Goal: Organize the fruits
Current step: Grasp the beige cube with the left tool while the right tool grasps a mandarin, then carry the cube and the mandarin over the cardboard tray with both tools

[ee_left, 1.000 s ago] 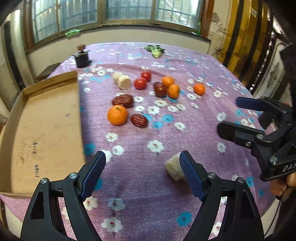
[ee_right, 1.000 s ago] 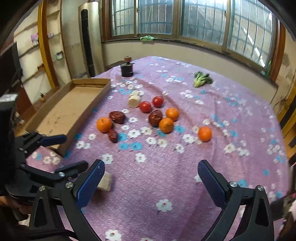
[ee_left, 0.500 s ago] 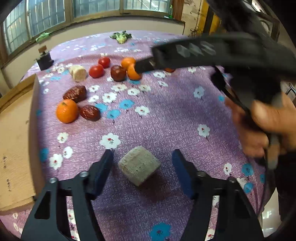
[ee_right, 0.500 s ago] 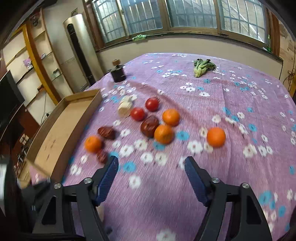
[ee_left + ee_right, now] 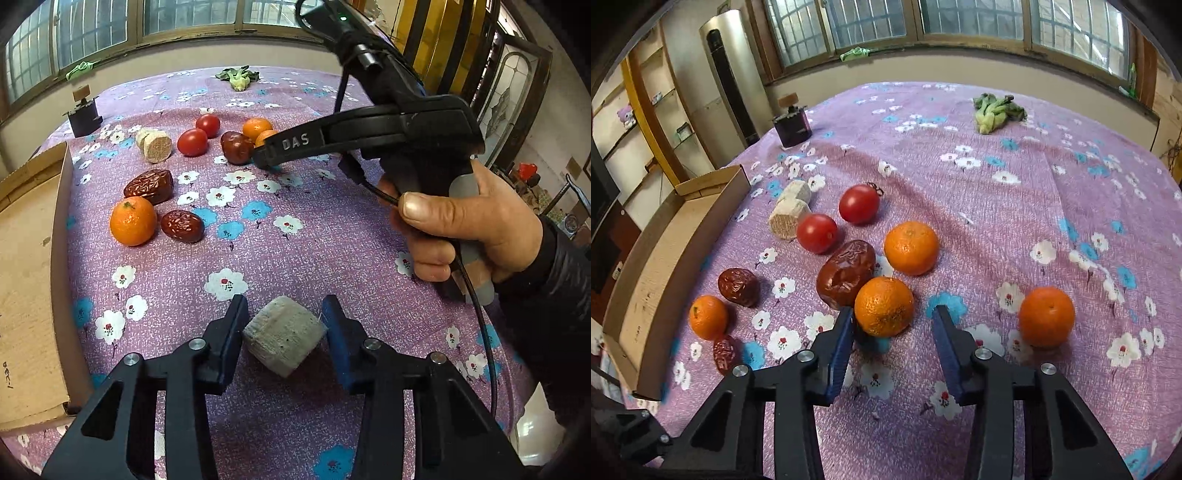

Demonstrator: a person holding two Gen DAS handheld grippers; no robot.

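Observation:
My left gripper (image 5: 284, 328) brackets a grey-beige cut chunk (image 5: 282, 339); its fingers are at or close to the chunk's sides, and contact is not clear. My right gripper (image 5: 892, 325) is open around a tangerine (image 5: 884, 306) lying on the purple flowered cloth, with a gap on the right side. A big red date (image 5: 846, 273), two tomatoes (image 5: 817, 233), another tangerine (image 5: 911, 247) and a lone tangerine (image 5: 1047, 317) lie around it. A tangerine (image 5: 133, 220) and two dates (image 5: 182, 226) lie at the left.
An open cardboard box (image 5: 26, 280) lies along the table's left edge and also shows in the right wrist view (image 5: 665, 251). A pale cut cylinder (image 5: 788, 216), a dark jar with a cork lid (image 5: 792, 122) and a green vegetable (image 5: 995, 110) lie farther back.
My left gripper has narrowed and moved around the grey chunk. My right gripper has moved forward across the table and narrowed around a tangerine.

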